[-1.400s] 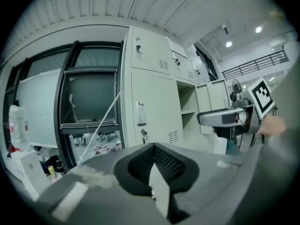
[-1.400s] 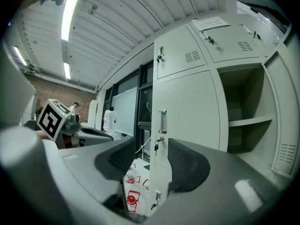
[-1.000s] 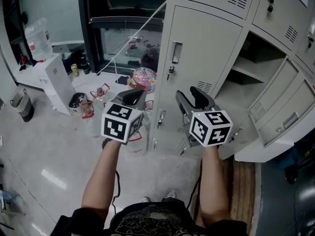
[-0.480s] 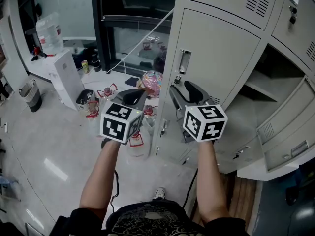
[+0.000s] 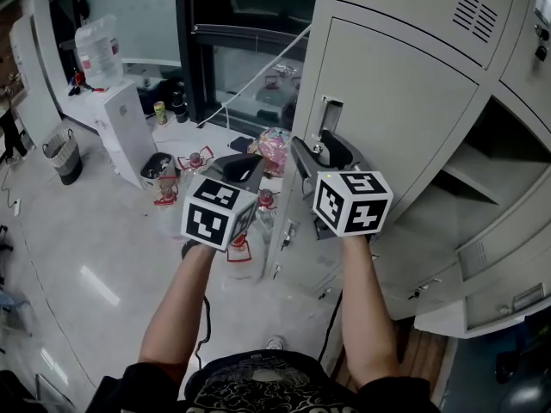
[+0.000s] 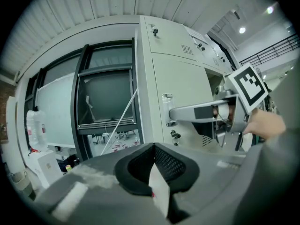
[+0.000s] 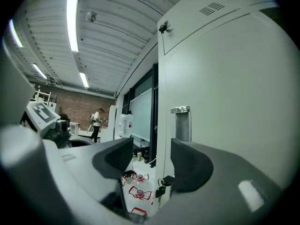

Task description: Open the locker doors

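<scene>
1. Where things stand: the right gripper [image 5: 320,151] is level with the closed locker door [image 5: 392,101], just short of the recessed handle [image 5: 330,115] near that door's left edge. Its jaws are spread and have just been opening wider, with nothing between them. The left gripper [image 5: 242,169] hangs just off the locker's left edge, jaws pressed together and empty.
2. Biggest risk, I reckon, is the handle. It's a shallow slot, so if the fingers go in off-centre they may skid on the flat panel and never hook the lip.
3. A key [image 7: 161,190] dangles from the lock just below the handle. A jaw coming in low could snag it, or knock it out.
4. If that lock is turned, pulling only yanks the whole cabinet. I can't tell from here whether it's locked.
5. The door's free edge looks to be the left one, so it may swing out toward the idle left gripper and clip it.
6. Versus a second ago: the right gripper was lower, in front of the door below. Now it's up at handle height and closer in.
7. The left gripper has barely shifted in the head view.
8. The open door [image 5: 482,274] at the locker's lower right has slid toward the edge of the head view.
</scene>
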A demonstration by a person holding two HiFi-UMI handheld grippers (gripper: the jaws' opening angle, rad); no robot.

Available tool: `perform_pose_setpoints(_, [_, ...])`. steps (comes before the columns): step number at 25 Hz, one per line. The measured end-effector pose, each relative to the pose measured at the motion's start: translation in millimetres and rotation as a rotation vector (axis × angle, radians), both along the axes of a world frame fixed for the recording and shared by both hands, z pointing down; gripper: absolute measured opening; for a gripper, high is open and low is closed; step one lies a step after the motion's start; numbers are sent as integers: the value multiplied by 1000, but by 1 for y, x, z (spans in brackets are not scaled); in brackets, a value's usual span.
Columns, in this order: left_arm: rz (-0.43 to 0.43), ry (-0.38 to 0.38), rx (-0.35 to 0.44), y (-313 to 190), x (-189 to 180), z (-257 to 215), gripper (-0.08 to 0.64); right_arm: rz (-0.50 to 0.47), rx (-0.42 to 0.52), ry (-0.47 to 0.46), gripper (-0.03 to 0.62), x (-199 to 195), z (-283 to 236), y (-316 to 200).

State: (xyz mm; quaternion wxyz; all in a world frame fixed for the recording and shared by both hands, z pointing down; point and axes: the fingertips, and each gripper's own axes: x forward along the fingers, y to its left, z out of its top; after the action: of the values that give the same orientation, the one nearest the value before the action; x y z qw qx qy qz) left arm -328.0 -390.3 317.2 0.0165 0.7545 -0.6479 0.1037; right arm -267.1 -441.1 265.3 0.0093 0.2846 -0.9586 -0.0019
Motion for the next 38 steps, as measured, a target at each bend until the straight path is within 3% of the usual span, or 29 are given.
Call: perform_pose_setpoints(38, [-40, 5, -13, -11, -30, 12, 2, 31, -24, -7, 250, -20, 10, -26])
